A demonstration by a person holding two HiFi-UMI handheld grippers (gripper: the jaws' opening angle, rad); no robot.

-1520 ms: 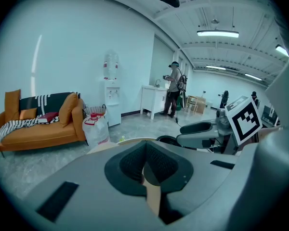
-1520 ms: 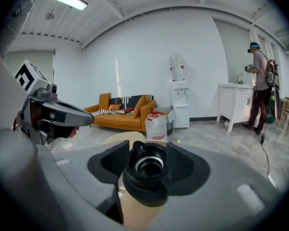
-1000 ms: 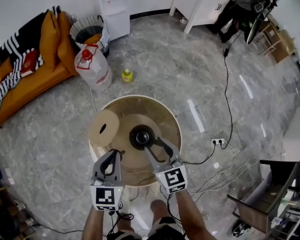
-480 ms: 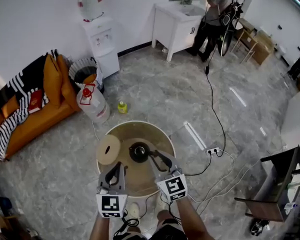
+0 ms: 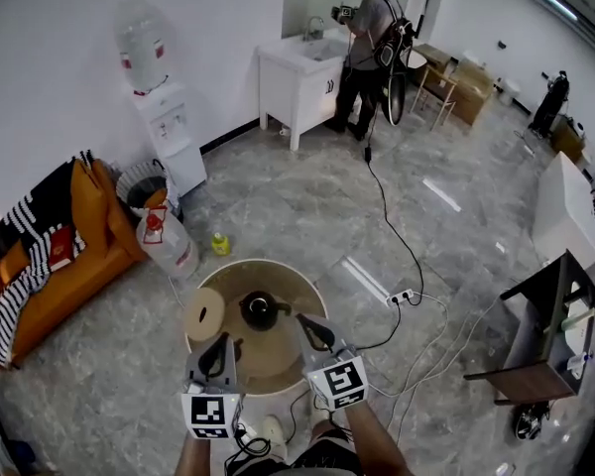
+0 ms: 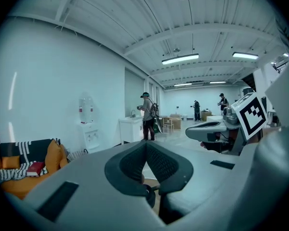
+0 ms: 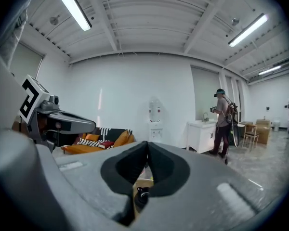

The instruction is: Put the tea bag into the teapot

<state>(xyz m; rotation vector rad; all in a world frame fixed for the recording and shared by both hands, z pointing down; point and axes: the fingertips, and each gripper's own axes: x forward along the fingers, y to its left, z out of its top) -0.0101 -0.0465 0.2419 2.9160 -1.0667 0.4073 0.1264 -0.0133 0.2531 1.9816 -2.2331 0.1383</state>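
Note:
A black teapot (image 5: 260,310) stands near the middle of the round wooden table (image 5: 302,300), with a tan round disc (image 5: 204,313) to its left. No tea bag shows in any view. My right gripper (image 5: 310,327) hovers just right of the teapot, jaws shut with nothing between them. In the right gripper view the jaws of the right gripper (image 7: 147,144) meet, and the teapot (image 7: 141,196) peeks out below them. My left gripper (image 5: 221,343) hangs over the table's near left side, below the disc. In its own view the left gripper (image 6: 145,144) has its tips together and empty.
An orange sofa (image 5: 50,256), a water jug (image 5: 164,241), a yellow bottle (image 5: 219,243) and a water dispenser (image 5: 159,132) lie beyond the table to the left. A person (image 5: 372,38) stands by a white cabinet (image 5: 302,77). Cables and a power strip (image 5: 402,296) cross the floor at right.
The right gripper's jaws, open beside the teapot a second ago, have closed and drawn back slightly. The head view has lifted and takes in much more of the room.

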